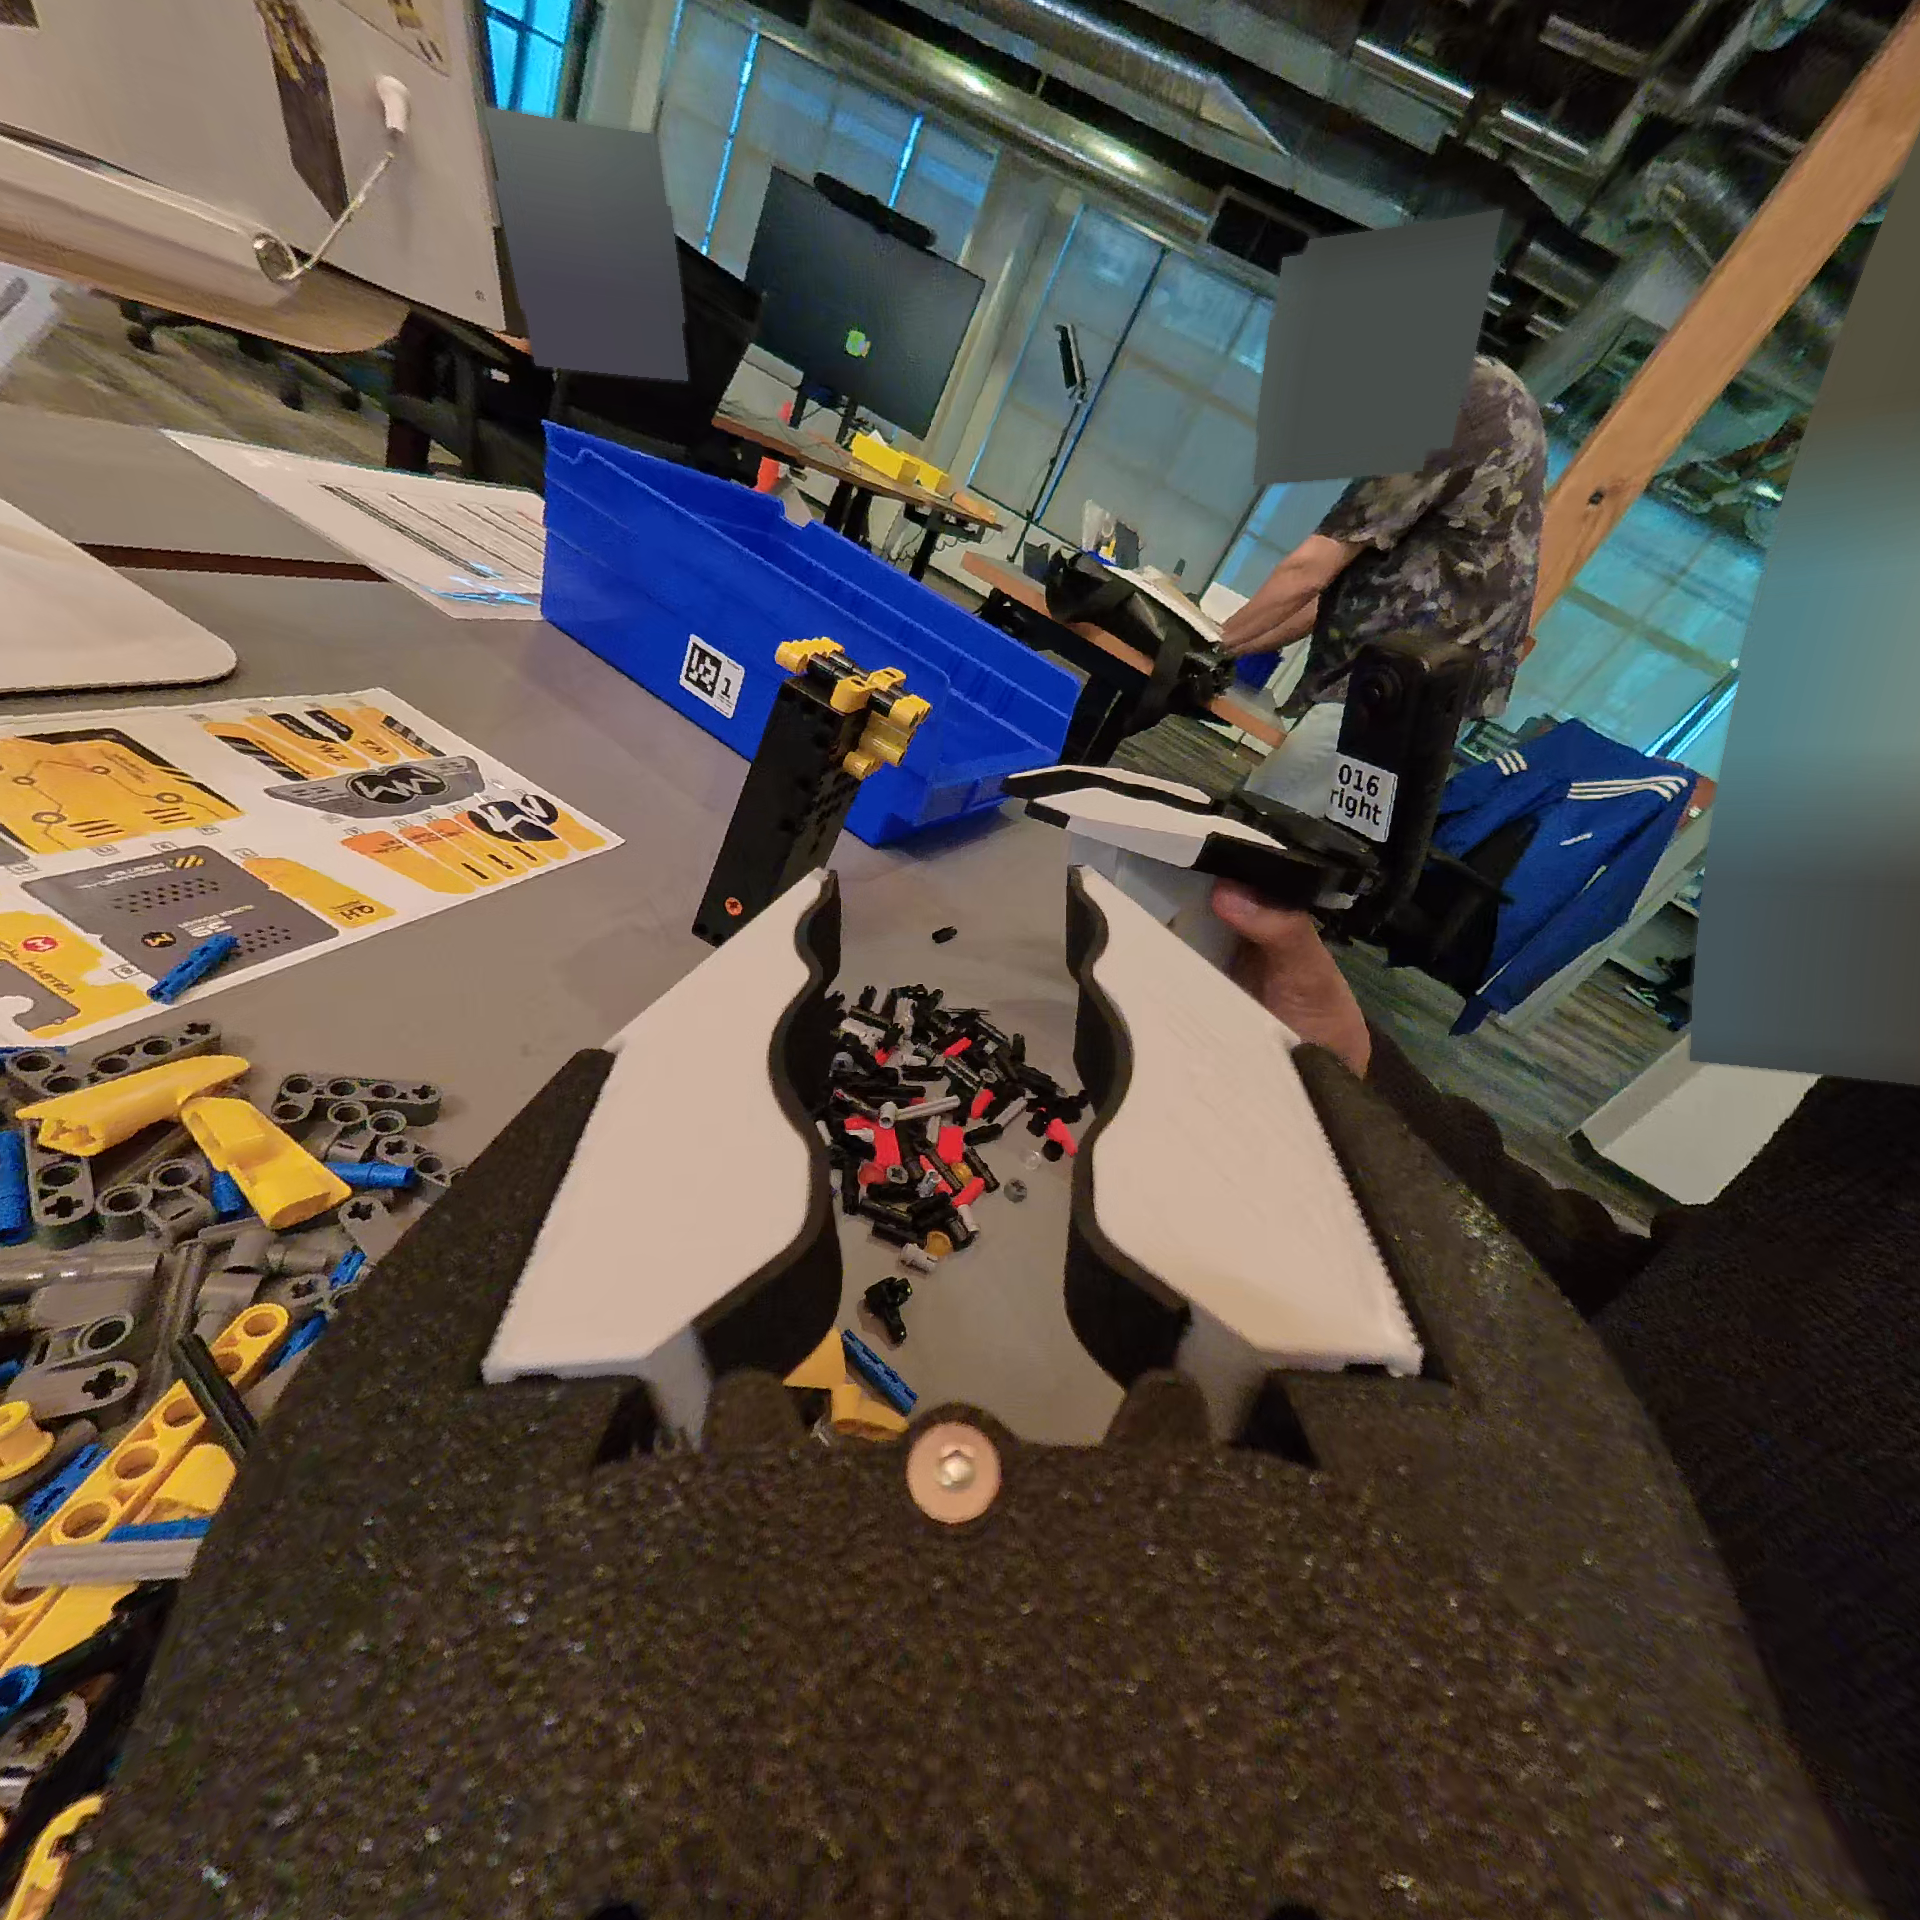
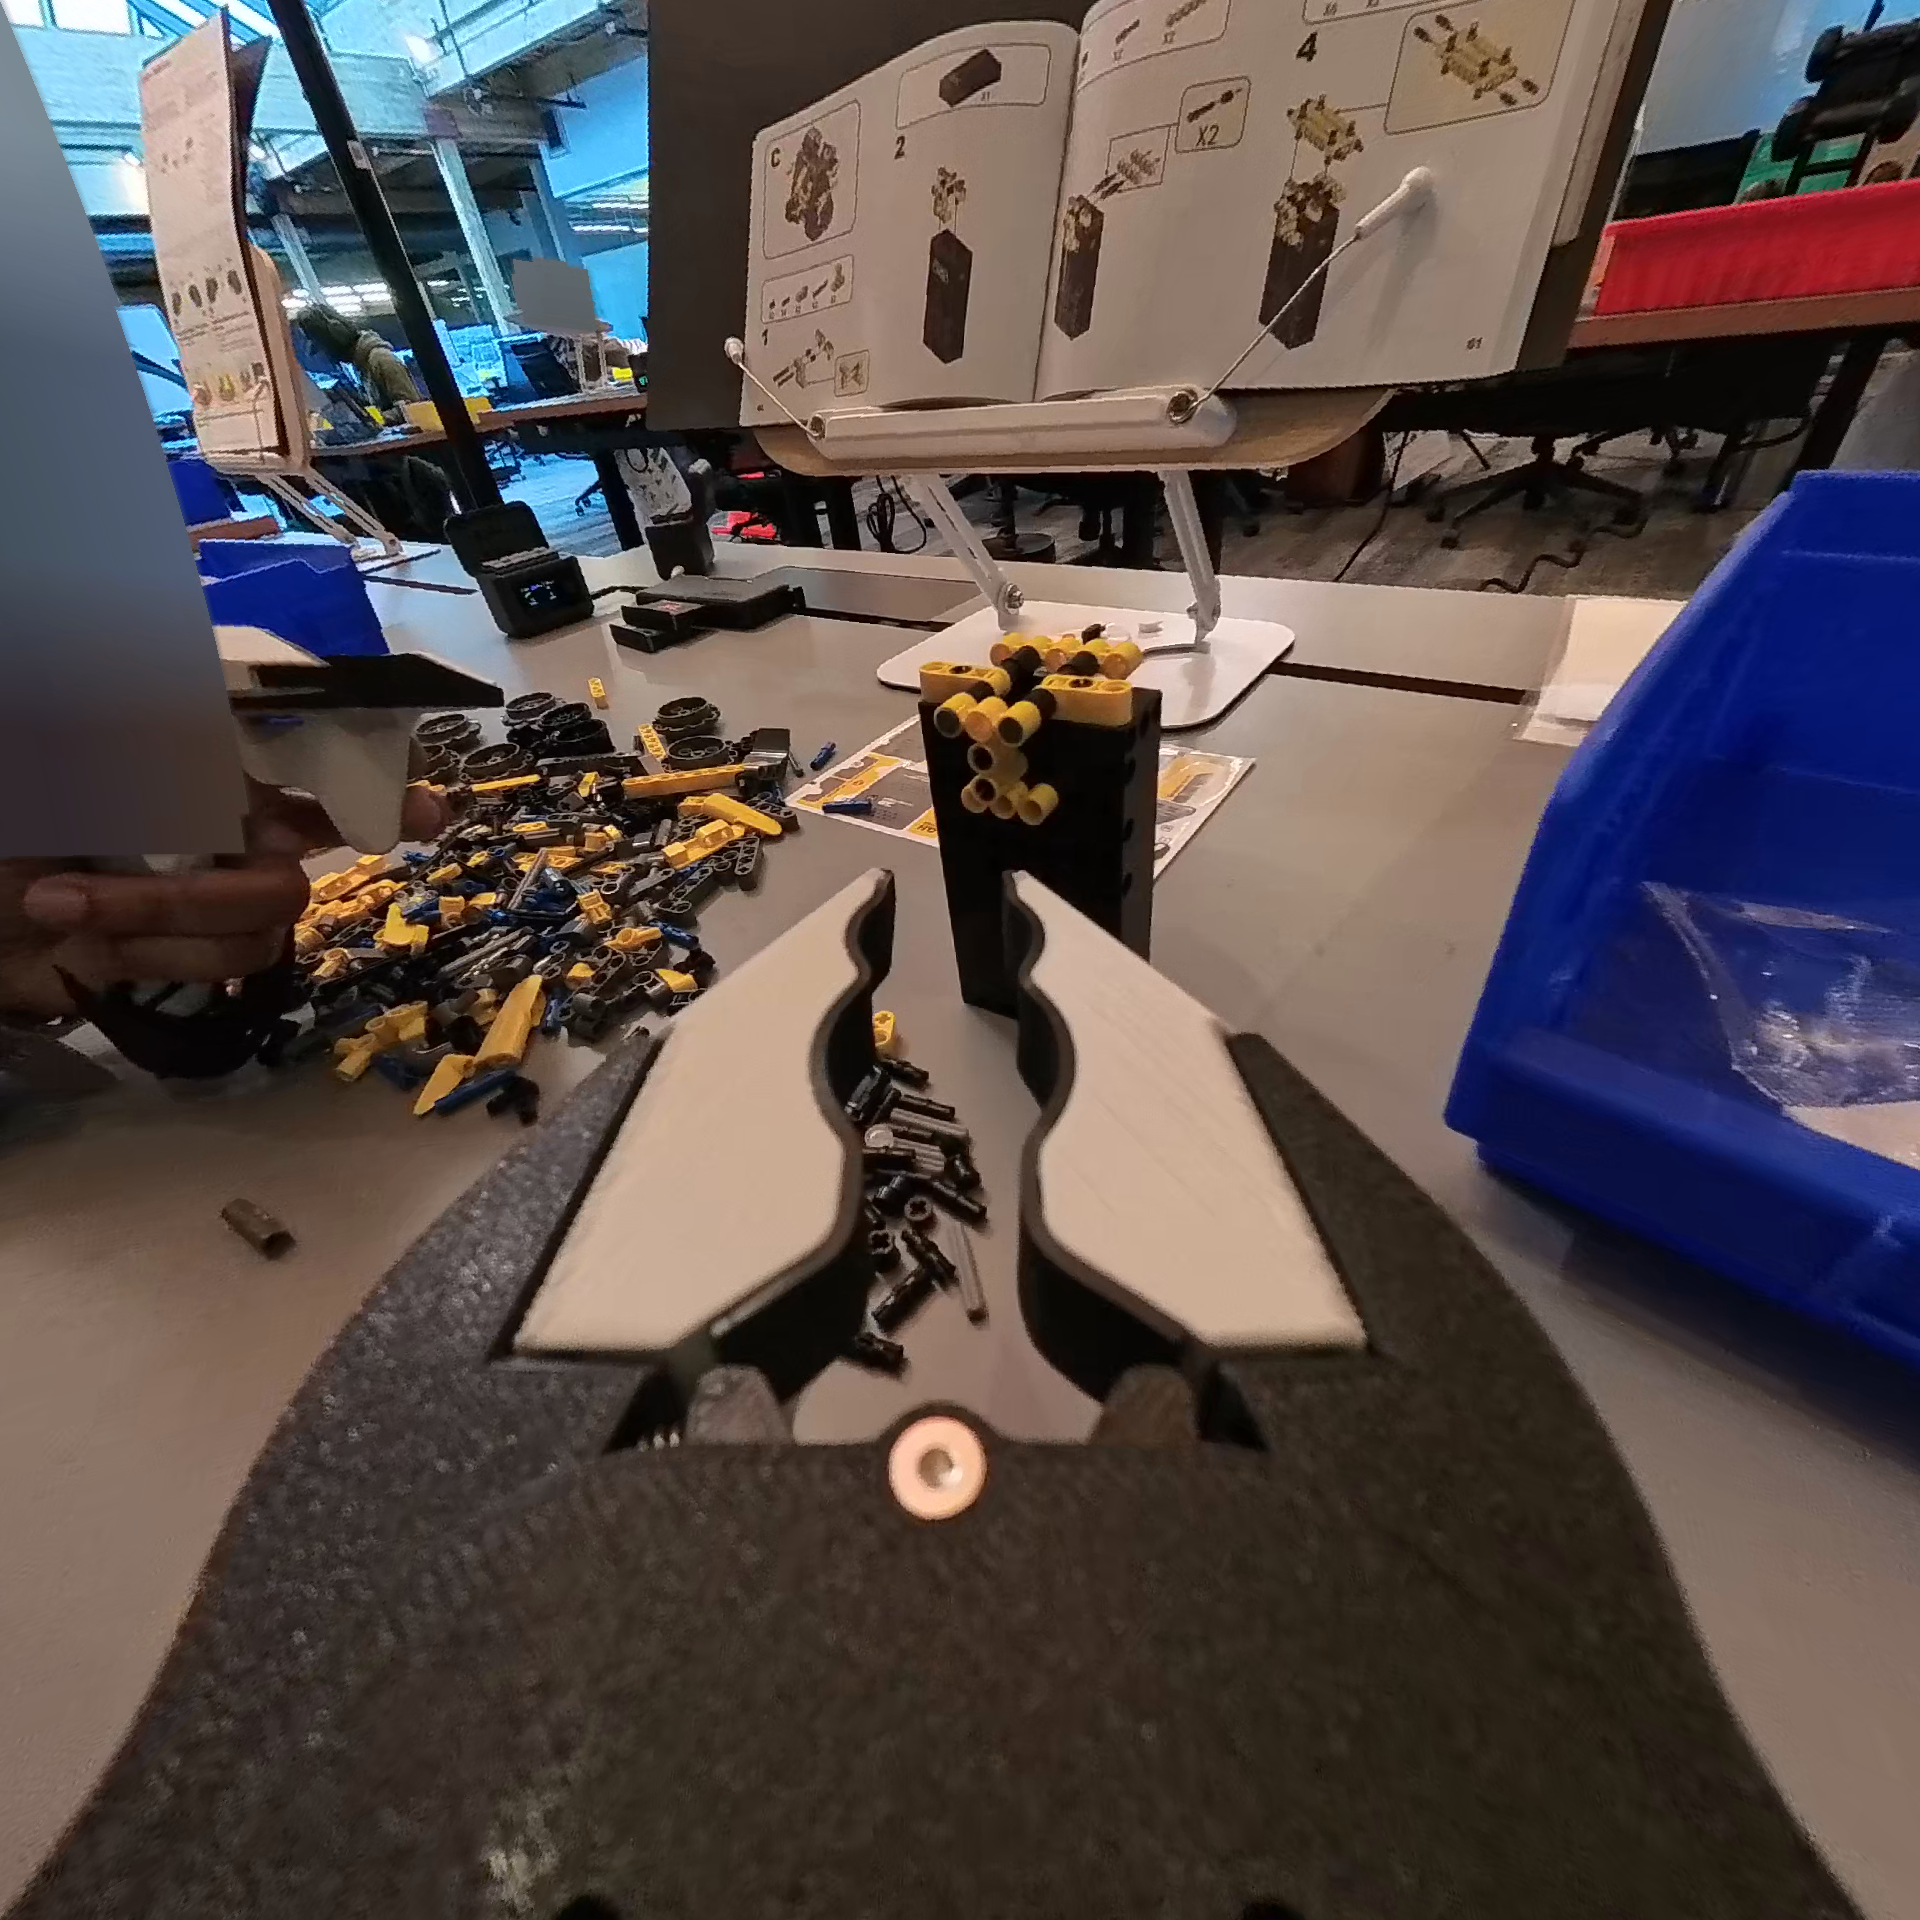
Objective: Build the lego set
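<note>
A tall black block (image 2: 1049, 831) topped with yellow connectors (image 2: 1023, 707) stands upright on the grey table (image 2: 1351, 935). My right gripper (image 2: 948, 894) is open and empty, with its tips just short of the block's base. Small black pins (image 2: 914, 1174) lie on the table between its fingers. My left gripper (image 1: 951, 894) is open and empty above a heap of black and red pins (image 1: 935, 1101). The block (image 1: 790, 790) stands just beyond its left fingertip. The right gripper (image 1: 1143, 821) also shows in the left wrist view, apart from the block.
A big pile of yellow, grey and blue parts (image 2: 540, 883) with black wheels (image 2: 571, 727) lies to the left. A blue bin (image 2: 1714, 935) holds a clear bag (image 2: 1787, 997). An open instruction book (image 2: 1143, 208) sits on a stand behind. A sticker sheet (image 1: 260, 821) lies flat. My right fingertips sit around 15 cm from my left ones. The block (image 1: 790, 790) lies some 8 cm from my right tips, 12 cm from my left tips.
</note>
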The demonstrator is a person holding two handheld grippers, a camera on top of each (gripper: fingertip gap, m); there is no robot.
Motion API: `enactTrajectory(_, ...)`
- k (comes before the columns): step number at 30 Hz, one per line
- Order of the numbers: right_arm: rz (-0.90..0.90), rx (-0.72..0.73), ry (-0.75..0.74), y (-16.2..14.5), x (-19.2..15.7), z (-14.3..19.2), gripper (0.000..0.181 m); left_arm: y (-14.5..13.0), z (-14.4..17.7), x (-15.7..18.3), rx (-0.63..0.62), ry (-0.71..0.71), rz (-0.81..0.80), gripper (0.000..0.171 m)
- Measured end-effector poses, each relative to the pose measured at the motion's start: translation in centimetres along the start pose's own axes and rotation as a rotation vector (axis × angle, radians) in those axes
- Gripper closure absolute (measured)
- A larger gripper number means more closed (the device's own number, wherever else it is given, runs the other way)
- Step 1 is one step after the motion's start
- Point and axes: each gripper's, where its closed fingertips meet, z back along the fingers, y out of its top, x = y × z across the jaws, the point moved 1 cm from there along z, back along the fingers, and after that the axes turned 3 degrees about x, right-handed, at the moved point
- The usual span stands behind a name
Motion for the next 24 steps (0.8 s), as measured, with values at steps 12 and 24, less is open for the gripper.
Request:
enactTrajectory(12,-0.061,-0.028,0.036,-0.4,-0.3,0.0,0.161,-1.3,-0.5,-0.6,-0.065,0.062,-0.063,0.128)
enactTrajectory(24,-0.061,-0.026,0.038,-0.4,-0.3,0.0,0.161,-1.4,-0.6,-0.3,-0.062,0.07,-0.102,0.128)
